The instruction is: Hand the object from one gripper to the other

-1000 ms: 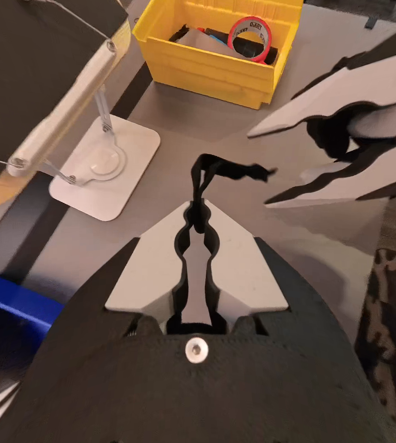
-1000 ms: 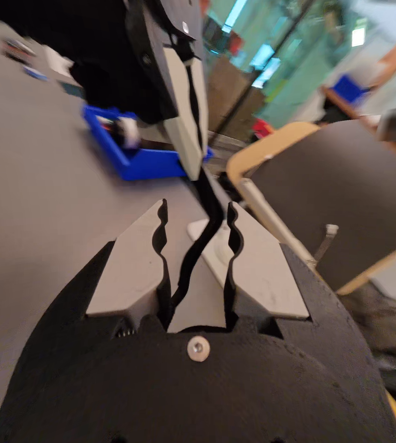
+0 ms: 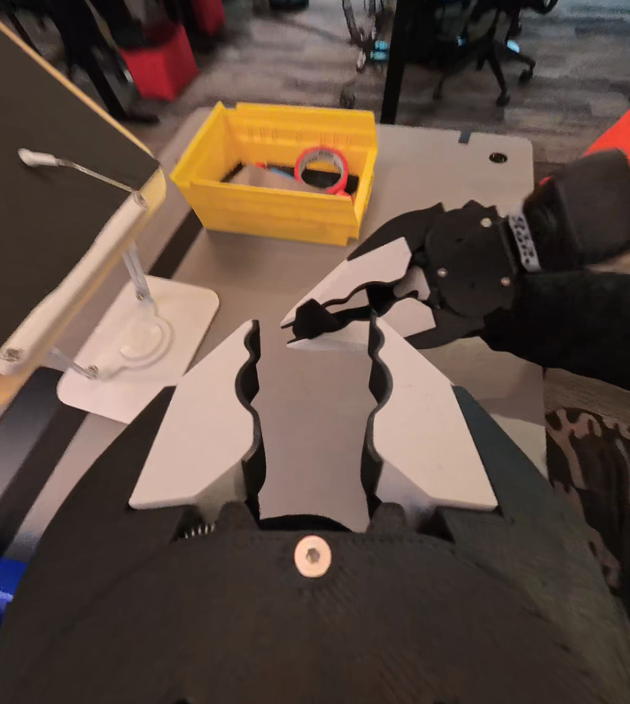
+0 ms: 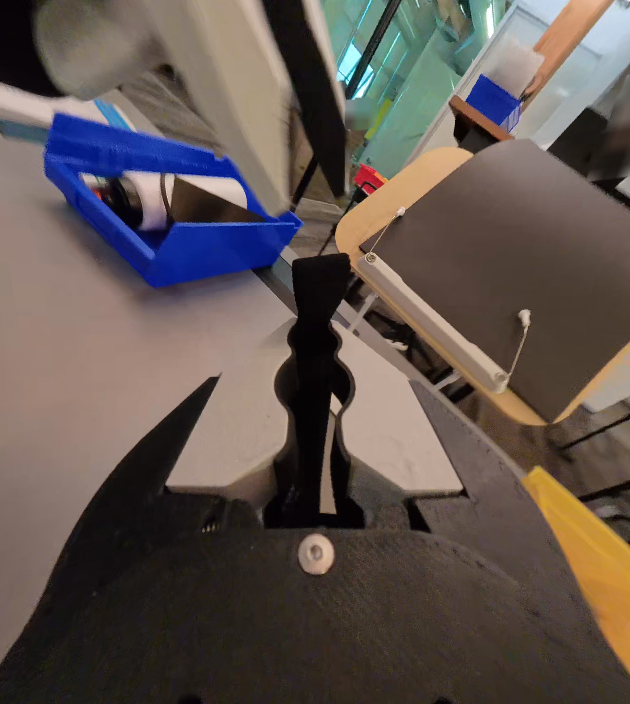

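Note:
The object is a black fabric strap. In the right wrist view my right gripper (image 4: 314, 332) is shut on the strap (image 4: 320, 284), whose free end sticks up past the fingertips. In the left wrist view my left gripper (image 3: 313, 327) is open and empty above the grey table (image 3: 305, 438). Just beyond its fingertips the right gripper (image 3: 289, 333) comes in from the right, shut, with the strap (image 3: 311, 322) bunched at its tip. The left gripper (image 4: 237, 95) shows blurred at the top of the right wrist view, apart from the strap.
A yellow bin (image 3: 279, 213) holding a red tape roll (image 3: 323, 171) stands at the back of the table. A blue bin (image 4: 199, 247) sits at the left. A black board on a clear stand with a white base (image 3: 138, 343) is at the left. Camouflage fabric (image 3: 603, 476) lies at the right.
My left gripper has opened, let go of the strap and drawn back. My right gripper has shut on the strap and now holds it alone.

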`<action>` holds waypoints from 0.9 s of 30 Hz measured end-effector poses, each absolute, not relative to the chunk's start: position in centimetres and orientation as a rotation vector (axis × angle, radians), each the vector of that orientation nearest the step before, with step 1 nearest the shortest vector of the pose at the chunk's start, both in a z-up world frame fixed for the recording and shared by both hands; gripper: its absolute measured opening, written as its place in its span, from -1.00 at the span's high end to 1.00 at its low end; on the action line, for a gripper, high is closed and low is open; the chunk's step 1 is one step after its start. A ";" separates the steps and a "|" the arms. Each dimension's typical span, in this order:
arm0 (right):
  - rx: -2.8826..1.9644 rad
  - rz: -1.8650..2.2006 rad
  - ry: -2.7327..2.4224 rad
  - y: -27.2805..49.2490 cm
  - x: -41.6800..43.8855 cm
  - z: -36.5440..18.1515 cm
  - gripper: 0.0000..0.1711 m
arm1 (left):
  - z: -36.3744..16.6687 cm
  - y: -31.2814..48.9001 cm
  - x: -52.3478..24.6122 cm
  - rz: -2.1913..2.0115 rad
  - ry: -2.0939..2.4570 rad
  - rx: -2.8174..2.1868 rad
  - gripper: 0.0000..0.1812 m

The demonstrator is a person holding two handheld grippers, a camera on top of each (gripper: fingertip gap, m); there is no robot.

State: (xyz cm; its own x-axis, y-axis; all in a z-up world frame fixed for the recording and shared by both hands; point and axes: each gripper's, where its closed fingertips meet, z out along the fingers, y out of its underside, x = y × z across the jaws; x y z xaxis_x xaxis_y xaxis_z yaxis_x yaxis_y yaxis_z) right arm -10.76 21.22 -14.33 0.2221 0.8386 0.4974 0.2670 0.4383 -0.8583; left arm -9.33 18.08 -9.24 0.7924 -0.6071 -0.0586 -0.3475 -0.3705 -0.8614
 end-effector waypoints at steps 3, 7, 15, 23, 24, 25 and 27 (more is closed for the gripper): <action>-1.172 0.751 -1.248 21.6 -10.1 -13.3 0.94 | -9.8 17.6 -9.2 -0.246 0.702 -1.943 0.42; -1.257 1.219 -1.092 21.2 -9.3 -11.5 0.97 | -12.4 17.3 -8.5 -0.178 0.716 -1.919 0.45; -1.129 1.906 -1.078 17.9 -6.9 -8.9 0.97 | -13.6 16.4 -5.3 -0.688 0.691 -1.791 0.46; -0.851 2.305 -1.202 13.4 -4.3 -7.3 0.97 | -13.3 13.4 -0.9 -1.156 0.845 -1.570 0.52; -0.822 2.327 -1.223 12.9 -4.1 -7.3 0.96 | -13.4 13.0 -0.5 -1.184 0.874 -1.547 0.56; -0.795 2.355 -1.235 12.5 -3.8 -7.1 0.96 | -13.4 12.9 -0.2 -1.198 0.883 -1.532 0.60; -0.741 2.397 -1.252 12.0 -3.1 -6.8 0.96 | -13.1 12.6 -0.1 -1.254 0.880 -1.486 0.65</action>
State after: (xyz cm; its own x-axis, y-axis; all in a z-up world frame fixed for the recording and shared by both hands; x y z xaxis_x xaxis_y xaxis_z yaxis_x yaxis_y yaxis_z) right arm -3.15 11.97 -6.82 -0.8077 0.5128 -0.2910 -0.0541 -0.5558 -0.8295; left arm -0.12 12.64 -13.14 0.2099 -0.9372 0.2786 0.0564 -0.2729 -0.9604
